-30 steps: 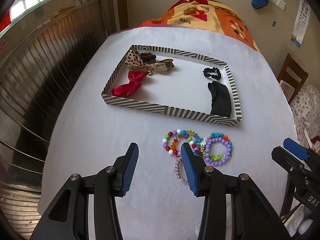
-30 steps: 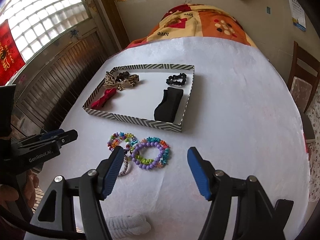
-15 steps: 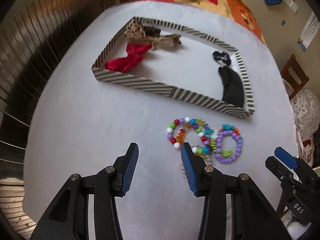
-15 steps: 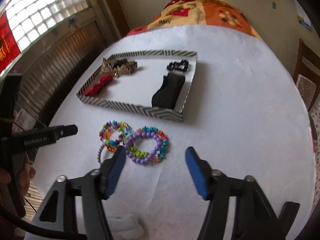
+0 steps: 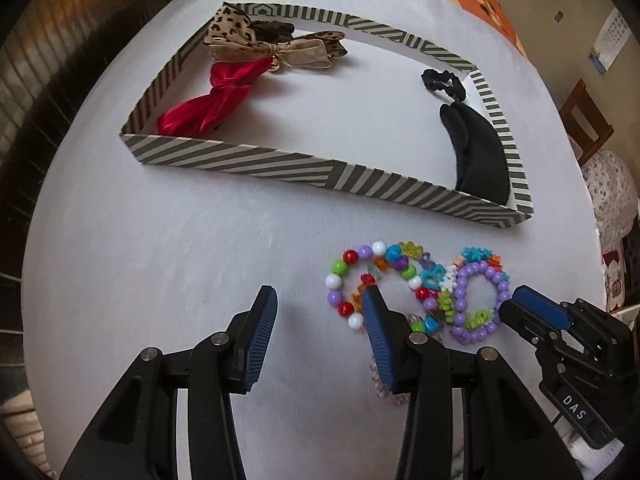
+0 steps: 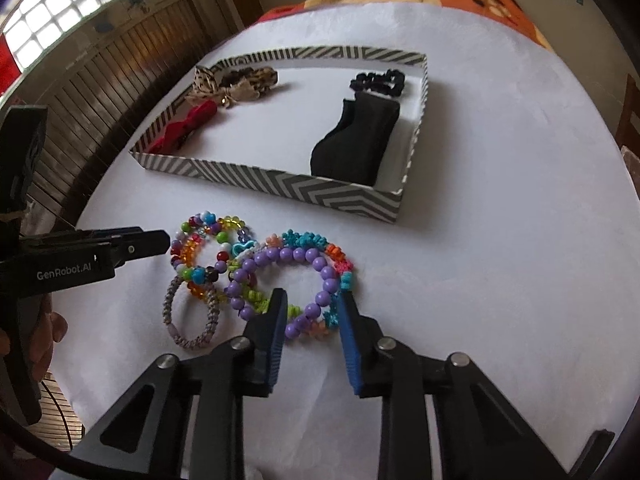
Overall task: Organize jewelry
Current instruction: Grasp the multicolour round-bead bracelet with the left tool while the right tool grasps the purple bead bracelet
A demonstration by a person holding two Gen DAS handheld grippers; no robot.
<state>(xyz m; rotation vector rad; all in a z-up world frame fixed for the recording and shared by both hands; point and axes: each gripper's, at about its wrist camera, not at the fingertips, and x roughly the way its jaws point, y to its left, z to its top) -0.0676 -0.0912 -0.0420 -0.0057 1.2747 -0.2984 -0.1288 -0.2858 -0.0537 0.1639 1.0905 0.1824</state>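
A pile of bead bracelets lies on the white table in front of a striped tray. A purple bead bracelet sits at the right of the pile, a multicolour one at the left, a woven grey one nearest. My right gripper has its jaws partly closed around the near arc of the purple bracelet, not clamped. My left gripper is open, its right finger over the multicolour bracelet's near edge.
The tray holds a leopard bow, a red bow, a black scrunchie and a black cloth piece. A wooden chair stands at the right. The table edge drops off at the left beside wooden slats.
Both grippers have moved down and forward to the bracelet pile. My right gripper's jaws have narrowed around the purple bracelet. My left gripper's opening is unchanged.
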